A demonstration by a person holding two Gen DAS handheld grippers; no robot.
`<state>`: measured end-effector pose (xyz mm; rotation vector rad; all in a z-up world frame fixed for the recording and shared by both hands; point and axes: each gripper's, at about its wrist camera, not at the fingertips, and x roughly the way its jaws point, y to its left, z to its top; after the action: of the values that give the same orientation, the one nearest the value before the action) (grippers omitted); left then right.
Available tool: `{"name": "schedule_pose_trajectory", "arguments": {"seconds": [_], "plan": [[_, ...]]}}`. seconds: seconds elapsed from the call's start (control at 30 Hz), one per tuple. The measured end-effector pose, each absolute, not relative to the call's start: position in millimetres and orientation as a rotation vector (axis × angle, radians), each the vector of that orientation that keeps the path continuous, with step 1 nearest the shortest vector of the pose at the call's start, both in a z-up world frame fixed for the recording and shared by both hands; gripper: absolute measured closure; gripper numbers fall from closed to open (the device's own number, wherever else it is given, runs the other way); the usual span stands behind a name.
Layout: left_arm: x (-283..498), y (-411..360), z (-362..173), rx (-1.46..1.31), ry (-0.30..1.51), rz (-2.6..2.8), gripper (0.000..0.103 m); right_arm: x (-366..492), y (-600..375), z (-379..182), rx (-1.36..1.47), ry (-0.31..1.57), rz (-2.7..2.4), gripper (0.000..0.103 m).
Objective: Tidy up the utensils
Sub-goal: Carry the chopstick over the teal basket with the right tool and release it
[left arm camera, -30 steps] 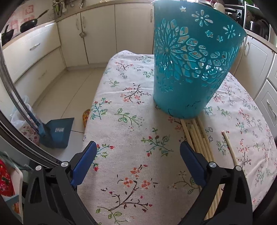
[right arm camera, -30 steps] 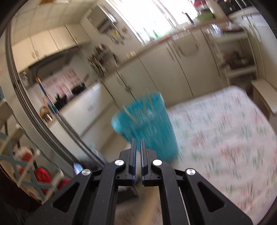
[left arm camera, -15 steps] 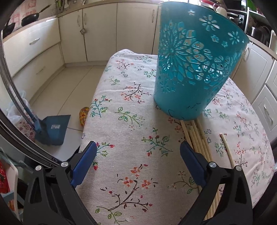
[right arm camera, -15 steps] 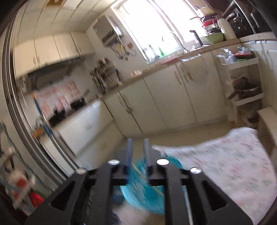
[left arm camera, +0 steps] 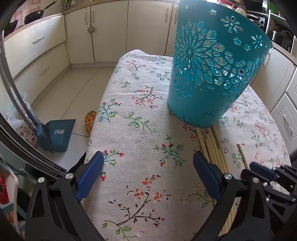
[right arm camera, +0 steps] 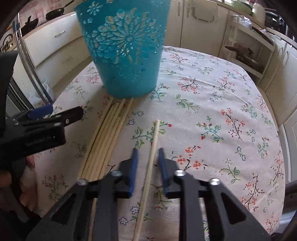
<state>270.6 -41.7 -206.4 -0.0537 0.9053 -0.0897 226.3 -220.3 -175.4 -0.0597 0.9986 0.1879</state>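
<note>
Teal plastic basket point(right arm camera: 126, 50), cut-out flower pattern, stands upright on the floral-clothed table point(right arm camera: 213, 103) toward its far edge; pale sticks show through the holes. Bundle of pale wooden chopsticks point(right arm camera: 106, 137) lies flat, side by side, far ends touching the basket's base, running back to the near edge. Single chopstick point(right arm camera: 151, 161) lies flat just right of the bundle, apart from it.

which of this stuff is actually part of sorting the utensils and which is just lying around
Part of the job:
- single chopstick, between the open fingers of the right gripper
- chopstick bundle
- teal basket
- left gripper, open over bare cloth

Just lying about:
- dustpan on the floor
- frying pan on the counter
- floral tablecloth
</note>
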Motion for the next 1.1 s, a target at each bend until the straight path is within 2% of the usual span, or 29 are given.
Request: {"name": "schedule_pose_trajectory", "arguments": {"seconds": [0.17,0.37,0.47,0.53,0.67,0.97,1.0,1.1], "plan": [[270.7,-41.8,-206.2,-0.053,0.905,-0.092,0.010,218.9,-242.4,-140.5,0.124,0.928,0.246,0.097],[272.1,-42.8,-207.3,-0.047,0.908,-0.092,0.010,231.6,-251.5,1.2,0.298,0.416,0.352,0.097],[272.3,-42.0,-207.3,-0.053,0.909,-0.090,0.010,255.8,-241.5,40.1,0.341,0.217,0.342,0.097],[272.6,-40.5,-207.6,-0.062,0.910,-0.088,0.010,273.9,-233.4,48.1,0.350,0.150,0.314,0.097],[272.8,-39.6,-207.7,-0.066,0.909,-0.090,0.010,304.7,-220.0,31.8,0.327,0.133,0.228,0.097],[272.9,-41.3,-207.8,-0.063,0.908,-0.095,0.010,298.4,-211.0,-27.0,0.254,0.326,0.242,0.097],[272.9,-41.3,-207.9,-0.063,0.909,-0.094,0.010,290.3,-210.5,-29.1,0.238,0.337,0.250,0.095],[273.3,-41.6,-207.8,-0.061,0.910,-0.092,0.010,263.8,-216.6,-33.0,0.221,0.346,0.261,0.080]]}}
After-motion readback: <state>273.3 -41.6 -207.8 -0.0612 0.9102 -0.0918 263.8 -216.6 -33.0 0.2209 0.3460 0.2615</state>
